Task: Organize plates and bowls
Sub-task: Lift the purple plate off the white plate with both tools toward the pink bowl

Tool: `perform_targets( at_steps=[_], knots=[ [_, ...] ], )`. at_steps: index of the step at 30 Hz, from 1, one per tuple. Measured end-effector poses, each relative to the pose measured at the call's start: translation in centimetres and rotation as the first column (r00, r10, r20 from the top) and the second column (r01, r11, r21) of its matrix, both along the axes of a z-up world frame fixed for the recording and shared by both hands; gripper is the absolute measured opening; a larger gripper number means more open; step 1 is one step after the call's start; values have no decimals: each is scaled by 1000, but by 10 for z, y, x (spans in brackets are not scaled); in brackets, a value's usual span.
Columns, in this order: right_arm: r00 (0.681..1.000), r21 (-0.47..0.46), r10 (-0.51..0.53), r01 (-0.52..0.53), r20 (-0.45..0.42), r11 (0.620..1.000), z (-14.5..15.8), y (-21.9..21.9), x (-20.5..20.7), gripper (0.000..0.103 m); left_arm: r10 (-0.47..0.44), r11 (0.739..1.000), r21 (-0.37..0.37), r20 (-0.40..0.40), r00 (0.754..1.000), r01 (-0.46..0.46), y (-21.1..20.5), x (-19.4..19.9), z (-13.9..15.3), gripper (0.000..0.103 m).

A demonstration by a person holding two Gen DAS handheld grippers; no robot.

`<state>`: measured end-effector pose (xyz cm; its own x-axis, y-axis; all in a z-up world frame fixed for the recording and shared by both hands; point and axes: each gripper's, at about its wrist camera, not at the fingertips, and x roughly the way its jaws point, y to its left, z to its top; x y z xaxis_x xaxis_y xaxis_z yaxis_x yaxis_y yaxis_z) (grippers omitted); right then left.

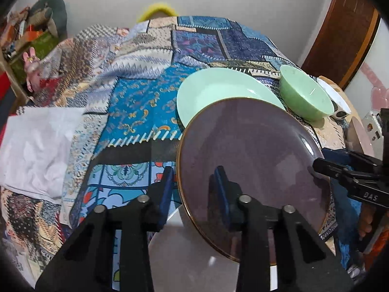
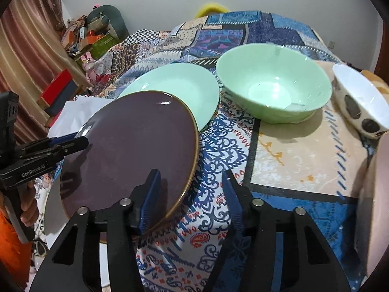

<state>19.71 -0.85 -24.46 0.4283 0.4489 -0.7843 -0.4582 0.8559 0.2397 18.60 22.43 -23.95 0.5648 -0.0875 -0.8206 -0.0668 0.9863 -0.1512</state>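
A dark purple plate (image 1: 255, 160) (image 2: 136, 150) is tilted up off the patchwork cloth. My left gripper (image 1: 194, 189) straddles its left rim, jaws apart around the edge. My right gripper (image 2: 192, 194) straddles its right rim, jaws apart; it also shows in the left wrist view (image 1: 340, 170). The left gripper also shows in the right wrist view (image 2: 73, 143), its fingers pinching the rim. A mint green plate (image 1: 218, 90) (image 2: 184, 85) lies behind the purple plate. A mint green bowl (image 1: 304, 97) (image 2: 272, 82) stands to its right. A white spotted bowl (image 1: 338, 102) (image 2: 359, 102) is farther right.
A white plate (image 1: 184, 250) lies under the purple plate near the front edge. A white crumpled cloth (image 1: 36, 150) lies at the left. A pinkish dish edge (image 2: 374, 194) is at the far right. Boxes and toys (image 2: 92, 39) clutter the back left.
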Motion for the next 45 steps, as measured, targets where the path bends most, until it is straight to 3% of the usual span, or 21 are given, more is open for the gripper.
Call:
perform_targets(
  at_steps=[10,19,45],
  knots=[
    [999,30,29,-28,-27,999,-5,9,5,33,16,996,-85,-16,1000,-17,8,2,-4,26],
    [999,48,36,-34,-37,998,-4,11,6,27,21,997,-68,-34,999,-23,5,1,-2,26],
    [1000,77,-11,12,-9,997,17,-31,-16,26,23,999,-46,-16,1000,-23,-45,-22,24,26]
  ],
)
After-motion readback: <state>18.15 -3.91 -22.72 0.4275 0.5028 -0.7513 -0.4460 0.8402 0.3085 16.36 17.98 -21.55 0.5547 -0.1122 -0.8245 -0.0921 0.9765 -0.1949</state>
